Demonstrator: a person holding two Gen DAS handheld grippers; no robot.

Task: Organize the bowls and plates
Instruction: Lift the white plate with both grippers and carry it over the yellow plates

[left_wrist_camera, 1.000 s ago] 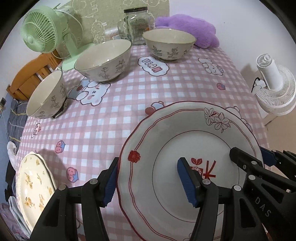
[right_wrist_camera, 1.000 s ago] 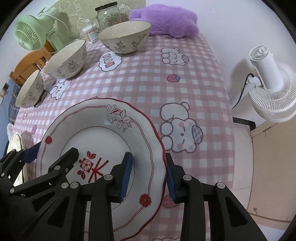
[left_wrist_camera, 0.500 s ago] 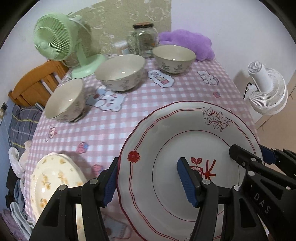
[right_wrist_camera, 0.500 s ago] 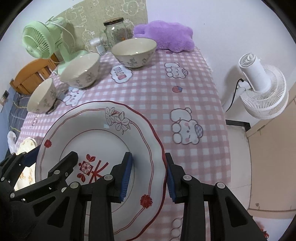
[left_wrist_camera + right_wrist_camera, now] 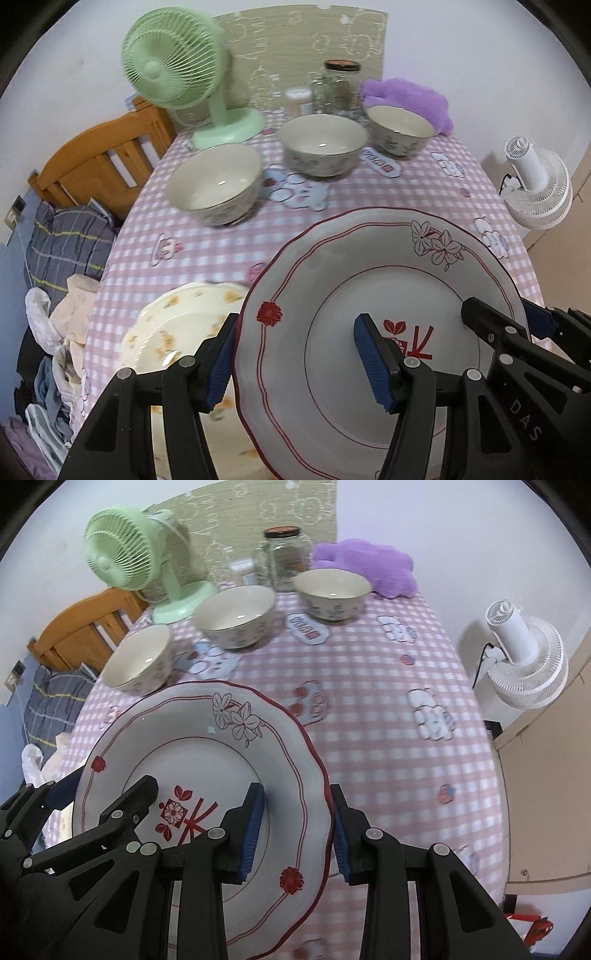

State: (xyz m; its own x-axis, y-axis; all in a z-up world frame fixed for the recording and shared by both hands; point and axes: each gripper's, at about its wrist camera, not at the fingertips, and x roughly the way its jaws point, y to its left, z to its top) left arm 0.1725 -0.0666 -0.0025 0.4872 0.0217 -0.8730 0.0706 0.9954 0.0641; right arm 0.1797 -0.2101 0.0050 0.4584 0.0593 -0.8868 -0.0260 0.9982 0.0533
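Note:
A white plate with a red rim and flower prints [image 5: 369, 295] [image 5: 192, 753] is held above the table by both grippers. My left gripper [image 5: 295, 358] is shut on its left rim. My right gripper [image 5: 295, 830] is shut on its right rim. A cream plate with yellow flowers [image 5: 177, 325] lies on the table below the held plate's left edge. Three floral bowls stand further back: left [image 5: 214, 184] [image 5: 138, 661], middle [image 5: 321, 144] [image 5: 236, 614], right [image 5: 400, 129] [image 5: 332, 592].
The table has a pink checked cloth [image 5: 388, 672]. A green fan [image 5: 177, 70], a glass jar [image 5: 336, 88] and a purple plush [image 5: 410, 99] stand at the far edge. A white fan [image 5: 524, 657] stands off the right side. A wooden bed frame [image 5: 99, 162] lies left.
Both grippers have lifted the red-rimmed plate and carried it back and to the left. The cream plate now shows just below its left edge. The bowls look farther away.

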